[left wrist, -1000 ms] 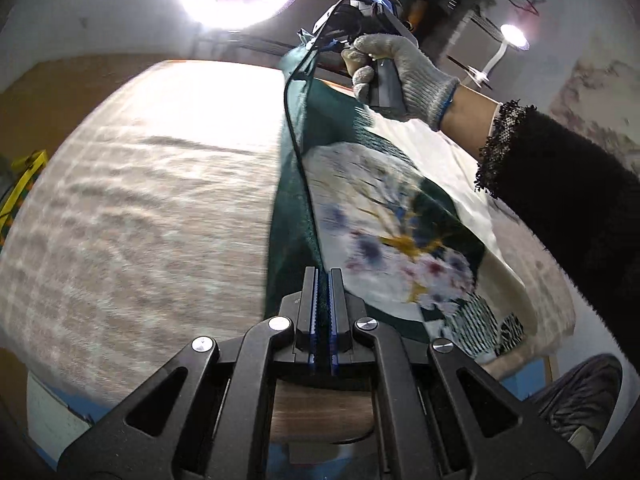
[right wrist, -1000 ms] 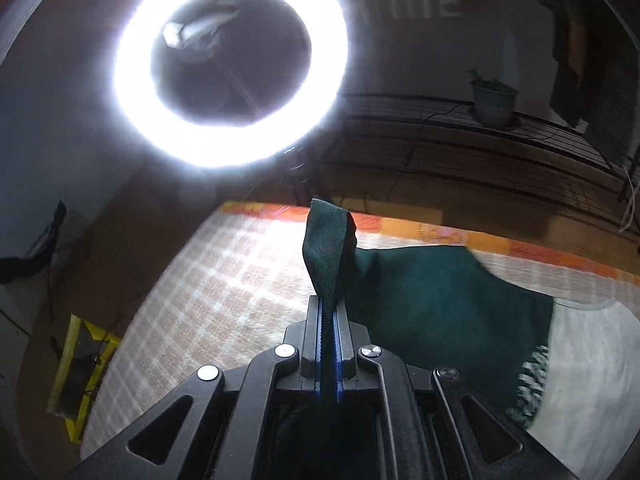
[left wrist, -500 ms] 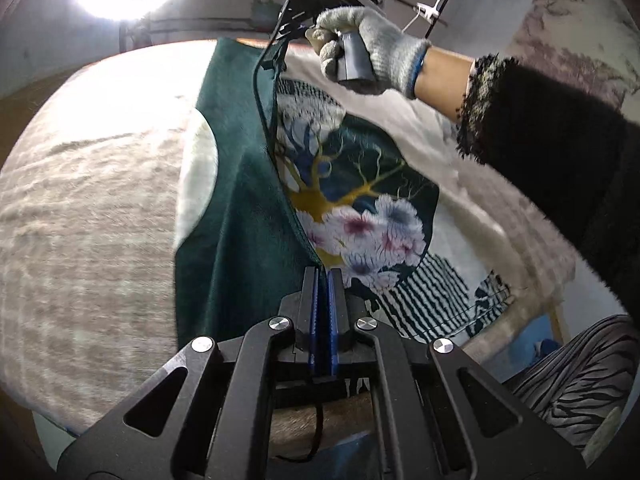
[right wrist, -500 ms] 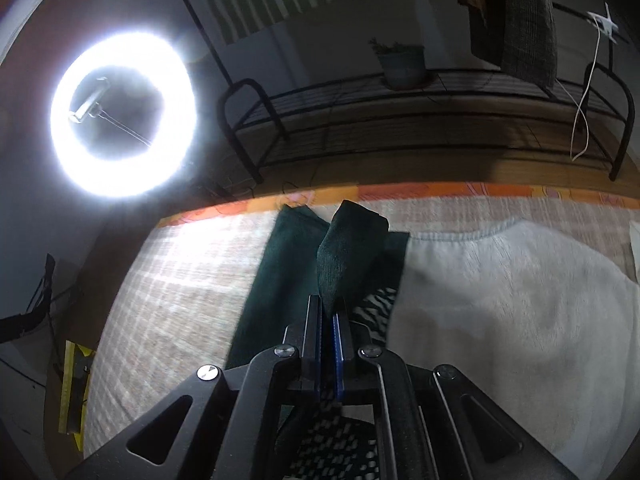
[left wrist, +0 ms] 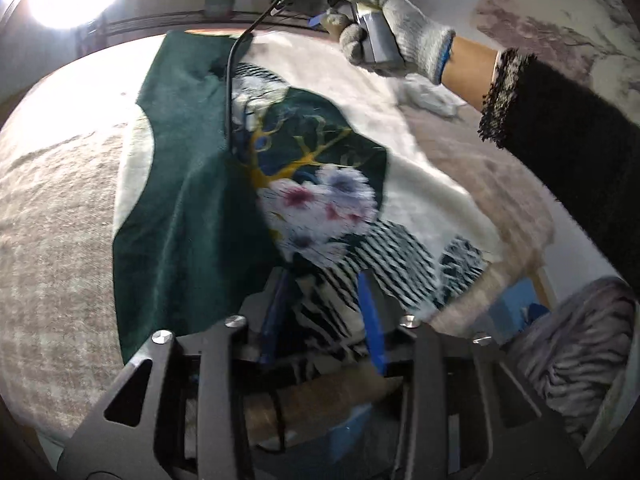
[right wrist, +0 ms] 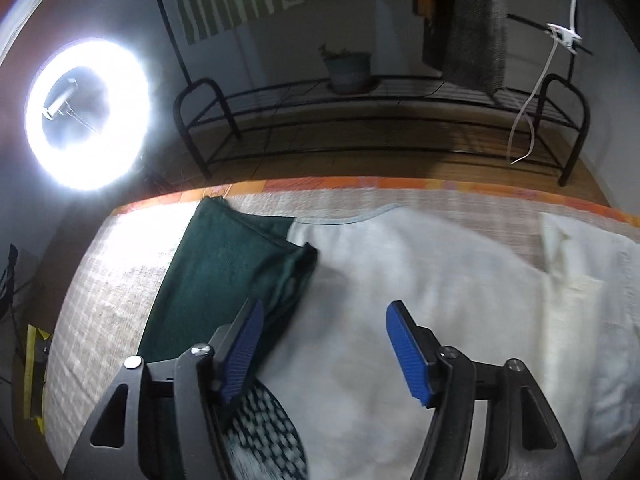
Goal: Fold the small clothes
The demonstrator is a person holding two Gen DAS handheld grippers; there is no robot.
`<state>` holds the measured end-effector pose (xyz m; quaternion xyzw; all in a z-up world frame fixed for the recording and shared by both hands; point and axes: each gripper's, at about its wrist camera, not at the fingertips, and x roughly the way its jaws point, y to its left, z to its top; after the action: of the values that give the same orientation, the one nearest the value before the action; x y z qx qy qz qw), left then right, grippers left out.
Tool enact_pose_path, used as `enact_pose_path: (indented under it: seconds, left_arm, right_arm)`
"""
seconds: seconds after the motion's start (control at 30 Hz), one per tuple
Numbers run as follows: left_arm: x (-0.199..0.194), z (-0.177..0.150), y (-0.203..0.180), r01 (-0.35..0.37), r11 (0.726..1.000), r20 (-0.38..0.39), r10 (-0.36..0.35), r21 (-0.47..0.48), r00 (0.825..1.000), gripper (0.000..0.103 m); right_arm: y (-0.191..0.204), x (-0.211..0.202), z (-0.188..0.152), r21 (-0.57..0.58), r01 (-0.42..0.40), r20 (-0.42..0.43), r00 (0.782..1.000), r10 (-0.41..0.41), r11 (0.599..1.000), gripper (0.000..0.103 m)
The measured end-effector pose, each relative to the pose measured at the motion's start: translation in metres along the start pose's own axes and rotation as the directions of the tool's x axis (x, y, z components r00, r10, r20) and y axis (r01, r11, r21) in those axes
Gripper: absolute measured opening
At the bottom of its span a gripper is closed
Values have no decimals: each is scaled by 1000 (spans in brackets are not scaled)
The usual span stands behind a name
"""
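A small garment lies on the table: white fabric (right wrist: pixel 400 280), a floral print (left wrist: pixel 320 208) and a dark green flap (left wrist: pixel 180 208) folded over its left side. My left gripper (left wrist: pixel 324 312) is low over the near hem. Its jaws are opening, with the striped cloth lying slack between the blue pads (left wrist: pixel 372 320). My right gripper (right wrist: pixel 326 344) is at the far end and its jaws are opening wide. Only flat white fabric lies beneath it, and the green flap (right wrist: pixel 228 264) rests beside its left finger. A gloved hand (left wrist: pixel 392 28) holds that gripper.
A checked cloth (left wrist: pixel 52 240) with an orange far edge (right wrist: pixel 360 184) covers the table. Beyond it stand a ring light (right wrist: pixel 86 114), a black metal rack (right wrist: pixel 380 120) and a potted plant (right wrist: pixel 348 68). Another white cloth (right wrist: pixel 568 256) lies at the right. The person's lap (left wrist: pixel 572 360) is near the front edge.
Both grippers carried the green edge across the garment while shut on it, then let go. Both jaws now stand apart and the green flap lies flat.
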<state>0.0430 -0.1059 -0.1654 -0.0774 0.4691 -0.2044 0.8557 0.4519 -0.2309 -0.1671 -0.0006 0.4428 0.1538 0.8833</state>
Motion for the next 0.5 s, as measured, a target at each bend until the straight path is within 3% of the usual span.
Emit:
enact_pose_path:
  seconds: [0.23,0.5]
  left_arm:
    - [-36,-19,-13,131,990,11,-132,51,991,38]
    - [-61,-31,-21,129,986,70,-137,102,988,38]
  right_arm:
    - [-39,-67,-28,21,50,49,997,-51,999,73]
    - [-75,-159,-76,89,28,148,988,-41,996,73]
